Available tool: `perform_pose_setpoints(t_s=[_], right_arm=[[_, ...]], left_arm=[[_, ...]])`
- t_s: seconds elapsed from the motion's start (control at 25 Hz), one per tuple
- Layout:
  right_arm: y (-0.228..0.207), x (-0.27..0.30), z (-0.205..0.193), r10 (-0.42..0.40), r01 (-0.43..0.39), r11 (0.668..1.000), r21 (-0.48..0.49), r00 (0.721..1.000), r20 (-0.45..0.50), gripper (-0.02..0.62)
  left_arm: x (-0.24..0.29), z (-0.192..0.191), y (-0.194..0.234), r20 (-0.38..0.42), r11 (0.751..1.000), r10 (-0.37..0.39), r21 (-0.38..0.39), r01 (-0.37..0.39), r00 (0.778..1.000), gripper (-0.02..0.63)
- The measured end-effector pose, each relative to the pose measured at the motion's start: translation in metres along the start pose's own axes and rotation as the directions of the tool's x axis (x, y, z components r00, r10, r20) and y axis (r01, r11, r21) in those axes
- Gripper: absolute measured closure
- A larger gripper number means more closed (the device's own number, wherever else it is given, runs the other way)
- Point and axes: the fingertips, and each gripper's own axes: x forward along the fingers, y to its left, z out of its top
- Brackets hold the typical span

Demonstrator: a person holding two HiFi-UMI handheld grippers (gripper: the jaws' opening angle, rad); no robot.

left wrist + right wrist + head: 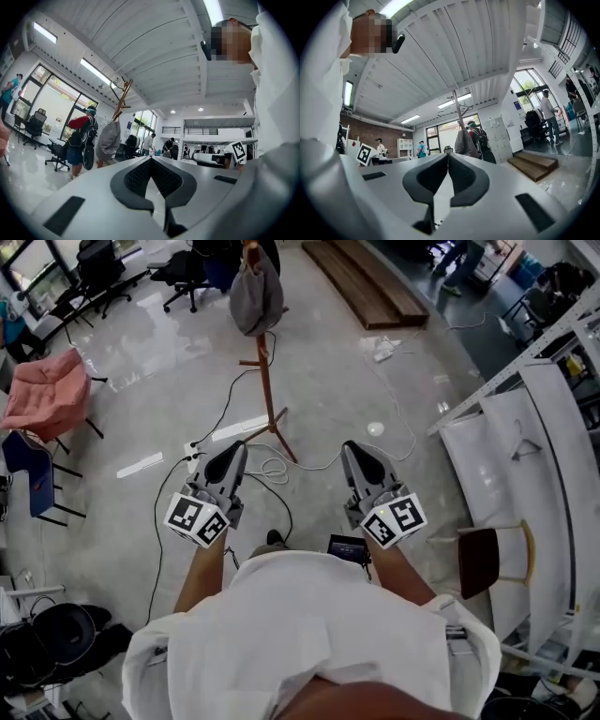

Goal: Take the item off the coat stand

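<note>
A wooden coat stand point(265, 371) rises from the floor ahead of me, with a grey bag point(256, 294) hanging near its top. Both gripper views also catch the grey bag point(109, 138) point(465, 142) on the stand, some way off. My left gripper point(232, 451) and right gripper point(357, 453) are held side by side in front of my body, short of the stand's feet. Each is shut with nothing between its jaws.
White and black cables point(272, 465) trail across the floor by the stand's base. A pink chair point(47, 390) is at the left, office chairs point(183, 273) at the back, a wooden platform point(370, 282) far ahead, a white rack point(525, 437) and brown stool point(487, 559) at the right. People stand beyond the stand.
</note>
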Motion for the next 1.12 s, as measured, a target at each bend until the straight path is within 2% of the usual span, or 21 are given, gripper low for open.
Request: perform_pose_setpoints(t_s=[0.16, 0.32, 0.52, 0.64, 0.76, 0.88, 0.96, 1.12], right_arm=[[0.006, 0.032, 0.011, -0.008, 0.008, 0.999, -0.045, 1.000, 0.005, 0.569], [0.008, 0.052, 0.012, -0.023, 0.022, 0.998, -0.067, 1.000, -0.013, 0.569], [-0.014, 0.065, 0.003, 0.012, -0.014, 0.998, -0.061, 0.999, -0.039, 0.569], [-0.041, 0.071, 0.003, 0.039, -0.040, 0.999, -0.034, 0.999, -0.027, 0.569], [-0.072, 0.088, 0.003, 0.090, -0.091, 0.996, -0.021, 0.995, -0.030, 0.569], [-0.095, 0.113, 0.009, 0.158, -0.158, 0.987, -0.006, 0.987, -0.026, 0.569], [-0.112, 0.129, 0.013, 0.191, -0.191, 0.982, 0.002, 0.981, -0.014, 0.569], [-0.147, 0.166, 0.026, 0.232, -0.232, 0.973, -0.010, 0.973, 0.002, 0.569]], left_arm=[[0.012, 0.007, 0.028, 0.007, 1.000, -0.030, -0.003, 0.030, 1.000, 0.594], [0.025, 0.006, 0.051, 0.025, 0.998, -0.046, -0.051, 0.047, 0.999, 0.594], [0.049, 0.009, 0.055, 0.036, 0.997, -0.007, -0.082, 0.010, 0.999, 0.594], [0.076, 0.009, 0.053, 0.030, 0.998, 0.016, -0.053, -0.014, 0.999, 0.594], [0.105, 0.011, 0.055, 0.029, 0.998, 0.062, -0.006, -0.061, 0.998, 0.594], [0.123, 0.020, 0.064, 0.047, 0.990, 0.138, -0.023, -0.137, 0.989, 0.594], [0.136, 0.027, 0.071, 0.059, 0.982, 0.190, -0.031, -0.189, 0.980, 0.594], [0.164, 0.047, 0.094, 0.089, 0.956, 0.290, 0.017, -0.292, 0.953, 0.594]])
